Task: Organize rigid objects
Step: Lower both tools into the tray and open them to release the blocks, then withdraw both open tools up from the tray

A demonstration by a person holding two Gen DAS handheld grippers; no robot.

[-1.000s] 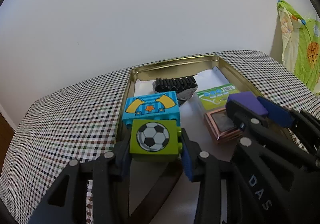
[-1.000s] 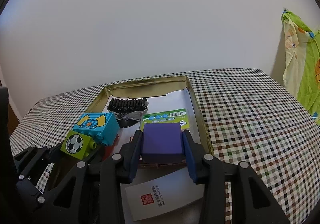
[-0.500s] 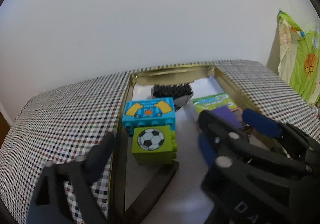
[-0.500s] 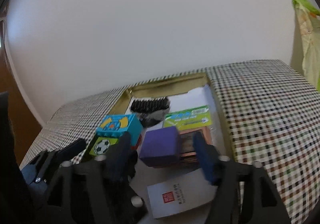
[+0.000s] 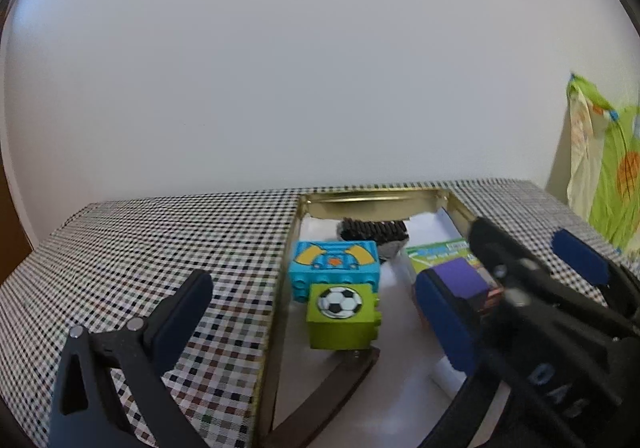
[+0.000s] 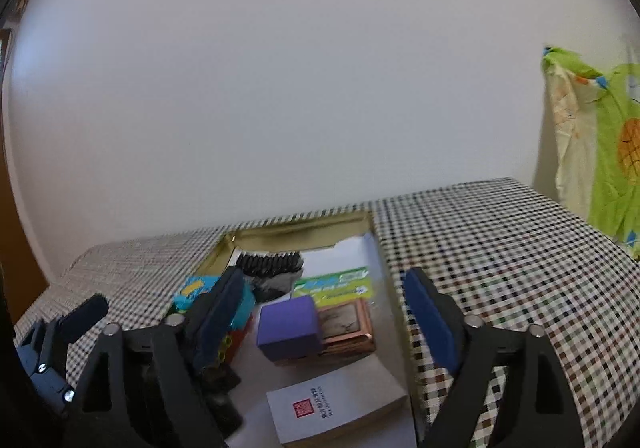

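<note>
Once gripped, both blocks (image 5: 340, 316) released.

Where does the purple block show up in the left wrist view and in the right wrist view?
Left wrist view: purple block right of centre, partly hidden by the right gripper's blue pad, inside the gold tin.
Right wrist view: purple block low centre, between the open jaws, on the copper-framed box.
Shared landmark: the green card just behind the block.
</note>
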